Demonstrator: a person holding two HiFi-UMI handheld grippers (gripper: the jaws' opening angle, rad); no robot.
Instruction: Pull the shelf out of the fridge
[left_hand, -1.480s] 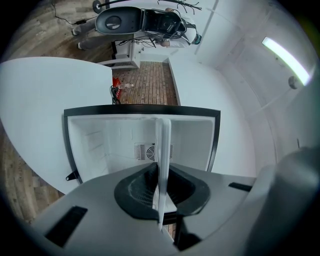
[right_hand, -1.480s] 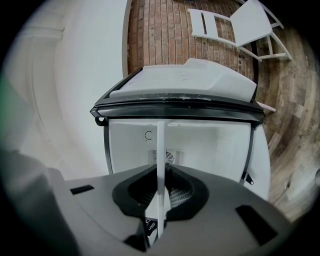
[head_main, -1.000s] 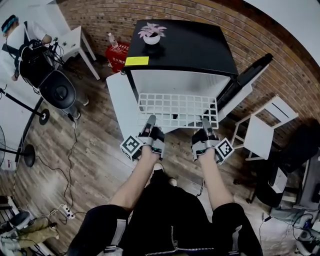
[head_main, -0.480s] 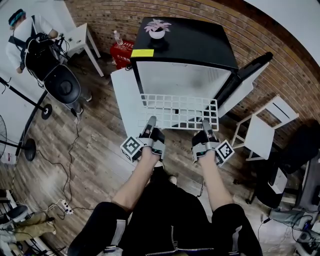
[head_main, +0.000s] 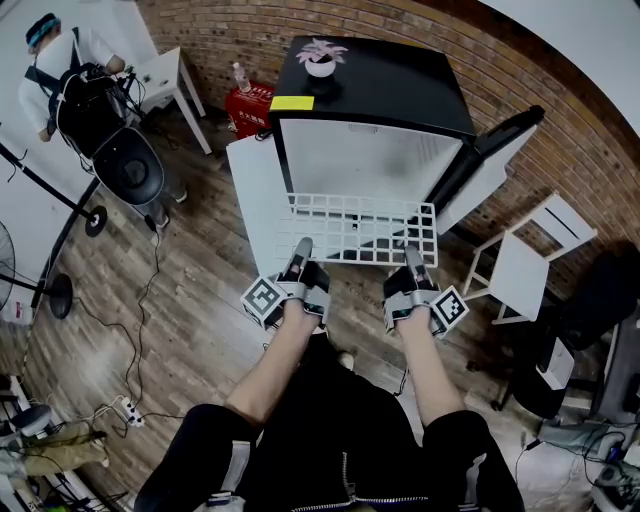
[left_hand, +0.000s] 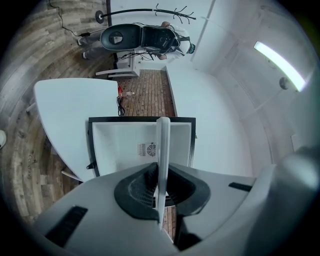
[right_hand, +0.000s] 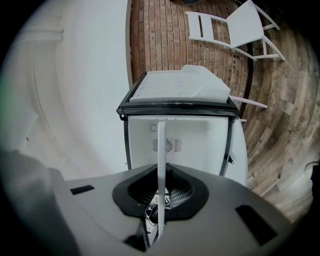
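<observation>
A white wire shelf (head_main: 355, 228) sticks level out of the open black-topped fridge (head_main: 400, 90), its far edge near the cavity's mouth. My left gripper (head_main: 301, 246) is shut on the shelf's near edge at the left. My right gripper (head_main: 412, 252) is shut on the same edge at the right. In the left gripper view the shelf (left_hand: 162, 145) runs edge-on as a thin white strip from the left gripper (left_hand: 160, 200) toward the fridge's white inside (left_hand: 125, 145). The right gripper view shows the same strip (right_hand: 161, 150) clamped in the right gripper (right_hand: 160, 202).
The fridge door (head_main: 490, 165) stands open to the right, and a white panel (head_main: 252, 200) is on the left. A potted plant (head_main: 320, 57) and a yellow note (head_main: 291, 102) sit on top. A white chair (head_main: 525, 262) stands right. A person and an office chair (head_main: 128, 165) are far left.
Both grippers have drawn back from the fridge together with the shelf, which now stands further out of the cavity. The fridge sits farther away in the head view.
</observation>
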